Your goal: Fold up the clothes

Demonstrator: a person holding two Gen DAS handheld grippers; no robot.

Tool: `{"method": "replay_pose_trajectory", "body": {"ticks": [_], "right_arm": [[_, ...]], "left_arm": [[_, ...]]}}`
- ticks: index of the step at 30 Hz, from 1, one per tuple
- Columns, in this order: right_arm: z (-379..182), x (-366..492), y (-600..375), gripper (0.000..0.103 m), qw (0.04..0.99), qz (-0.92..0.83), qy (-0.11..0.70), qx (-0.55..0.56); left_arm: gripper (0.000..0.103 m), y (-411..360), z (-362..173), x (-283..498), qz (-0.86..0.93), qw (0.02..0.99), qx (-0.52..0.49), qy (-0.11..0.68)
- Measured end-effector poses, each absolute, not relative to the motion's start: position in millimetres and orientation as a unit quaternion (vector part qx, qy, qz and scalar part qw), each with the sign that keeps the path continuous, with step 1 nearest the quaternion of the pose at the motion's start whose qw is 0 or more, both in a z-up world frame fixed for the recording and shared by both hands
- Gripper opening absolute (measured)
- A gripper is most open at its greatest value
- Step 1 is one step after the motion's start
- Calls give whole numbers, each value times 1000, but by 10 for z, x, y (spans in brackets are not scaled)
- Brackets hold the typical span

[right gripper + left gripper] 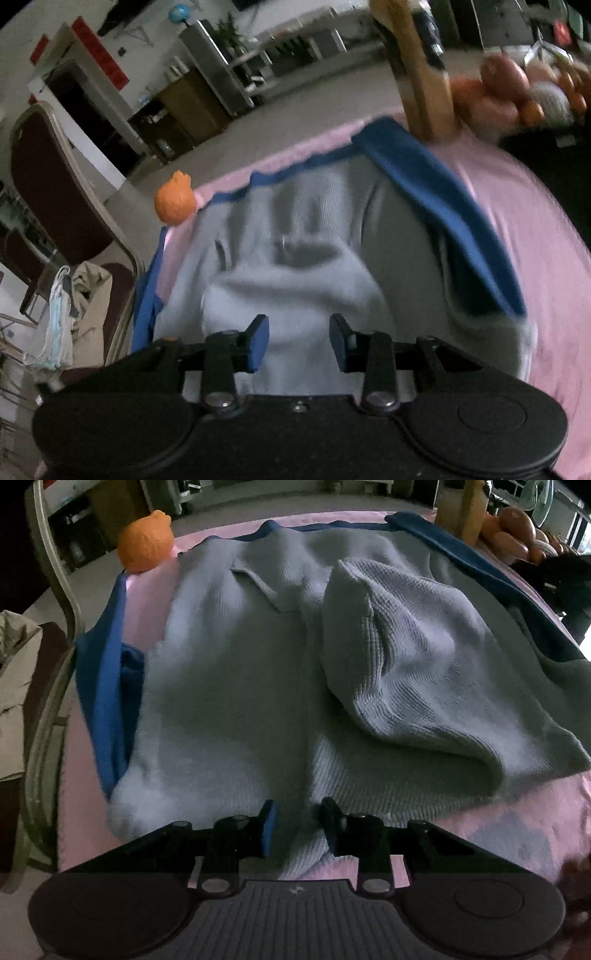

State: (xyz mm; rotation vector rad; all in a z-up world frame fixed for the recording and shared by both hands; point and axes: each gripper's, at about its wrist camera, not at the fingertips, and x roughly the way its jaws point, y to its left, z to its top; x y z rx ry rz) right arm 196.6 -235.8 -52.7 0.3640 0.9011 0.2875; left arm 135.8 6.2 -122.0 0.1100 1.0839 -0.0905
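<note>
A grey knit sweater point(236, 686) with blue sleeves and trim lies spread on a pink-covered table point(517, 830). Its right part is folded over into a raised bulge point(413, 664). My left gripper point(297, 823) is open at the sweater's near hem, with grey fabric lying between the fingers. My right gripper point(298, 343) is open over the same sweater point(306, 280), with grey cloth between and below its fingers; this view is blurred. A blue sleeve point(443, 214) runs along the right side.
An orange plush toy point(146, 542) sits at the table's far left corner and also shows in the right wrist view point(175, 201). A chair point(48, 657) with clothes stands to the left. Fruit point(517, 92) and a wooden post point(421, 70) stand at the far right.
</note>
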Motion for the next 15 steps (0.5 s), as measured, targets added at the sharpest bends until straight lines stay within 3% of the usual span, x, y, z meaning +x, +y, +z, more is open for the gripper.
{"method": "replay_pose_trajectory", "body": {"ticks": [2, 4, 6, 12, 15], "right_arm": [[-536, 2138, -2393, 44, 877, 134, 429, 169], [-612, 2309, -2437, 50, 875, 135, 433, 171], [-755, 2472, -2486, 50, 867, 130, 442, 190], [-1247, 2808, -2556, 53, 833, 113, 483, 244], [-1357, 2862, -2574, 60, 829, 97, 489, 254]], "left_arm": [[38, 122, -1073, 1352, -54, 865, 35, 498], [64, 173, -916, 1468, -62, 883, 12, 465], [77, 220, -761, 1595, -67, 900, -9, 431], [78, -96, -871, 2085, -67, 899, 18, 432], [66, -310, -973, 2297, -67, 897, 44, 435]]}}
